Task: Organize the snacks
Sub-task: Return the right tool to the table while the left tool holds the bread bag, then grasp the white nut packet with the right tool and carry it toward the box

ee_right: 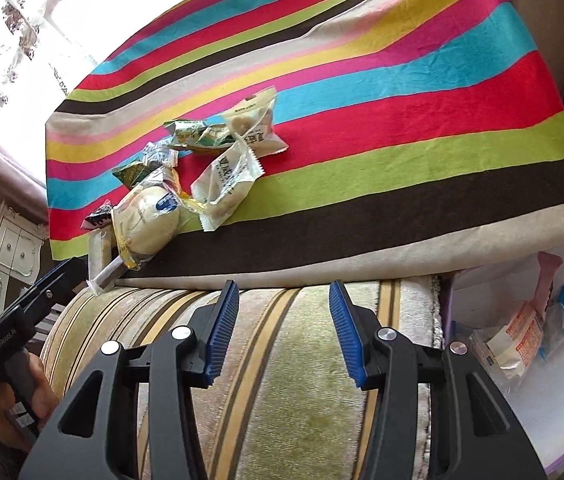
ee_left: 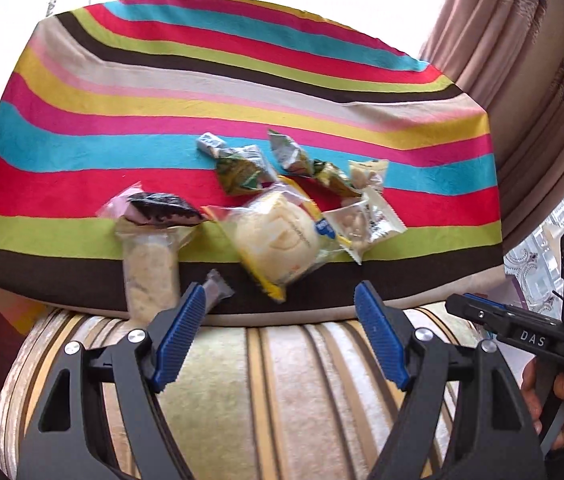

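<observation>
Left tool (ee_left: 280, 292) and right tool (ee_right: 284, 294), both wide open and empty, hover short of the snack pile (ee_left: 274, 208) on the striped cloth (ee_left: 122, 120). Best approach: straddle one packet, beginning with the overhanging biscuit pack (ee_left: 149, 276).

Both wrist cameras look forward from low over the sofa arm (ee_left: 282, 380) toward the striped cushion (ee_left: 242, 92). The left view faces it squarely and near; the right view angles leftward. They share the snack pile (ee_right: 186, 184).
</observation>
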